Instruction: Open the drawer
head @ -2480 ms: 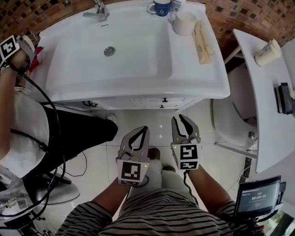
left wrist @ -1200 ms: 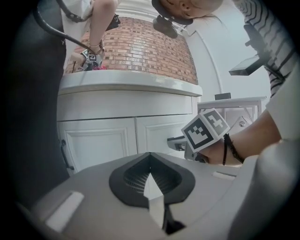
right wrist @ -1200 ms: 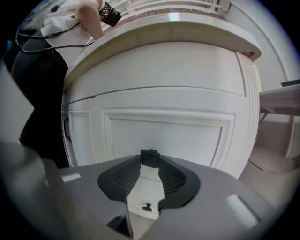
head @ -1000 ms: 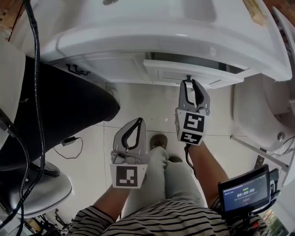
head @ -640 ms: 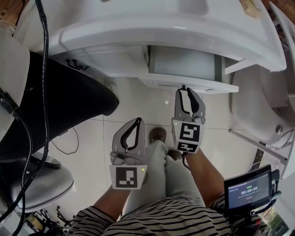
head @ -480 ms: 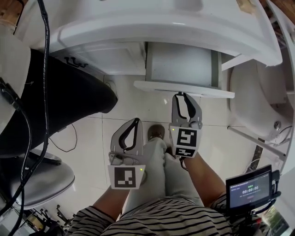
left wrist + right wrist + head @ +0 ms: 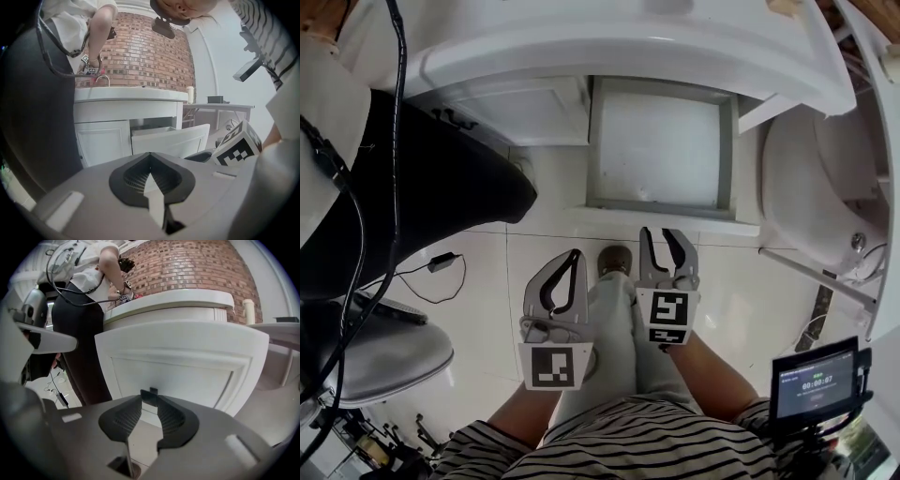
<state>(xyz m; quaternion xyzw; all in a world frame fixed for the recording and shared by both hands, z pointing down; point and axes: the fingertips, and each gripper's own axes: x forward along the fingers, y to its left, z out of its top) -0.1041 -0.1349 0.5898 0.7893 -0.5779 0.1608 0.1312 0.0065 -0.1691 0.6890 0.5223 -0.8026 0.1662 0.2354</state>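
The white drawer (image 7: 656, 141) under the washbasin stands pulled far out, and its inside looks bare. My right gripper (image 7: 661, 232) is at the middle of the drawer front (image 7: 187, 362). Its jaws are closing, and their tips press on the small dark handle (image 7: 149, 393) between them. My left gripper (image 7: 574, 255) hangs lower left of the drawer, over the floor, shut with nothing in it. In the left gripper view the open drawer (image 7: 171, 140) shows ahead to the right, beyond the closed tips of the left gripper (image 7: 150, 155).
A person in black trousers (image 7: 422, 187) stands close at the left by the cabinet door (image 7: 525, 112). A stool (image 7: 384, 361) and cables lie at lower left. A white toilet (image 7: 806, 178) is at the right and a small screen (image 7: 816, 380) at lower right. My legs (image 7: 619, 319) are below the drawer.
The drawer has slid from shut to far out as my right gripper drew back toward me with the handle. My left gripper drifted back a little.
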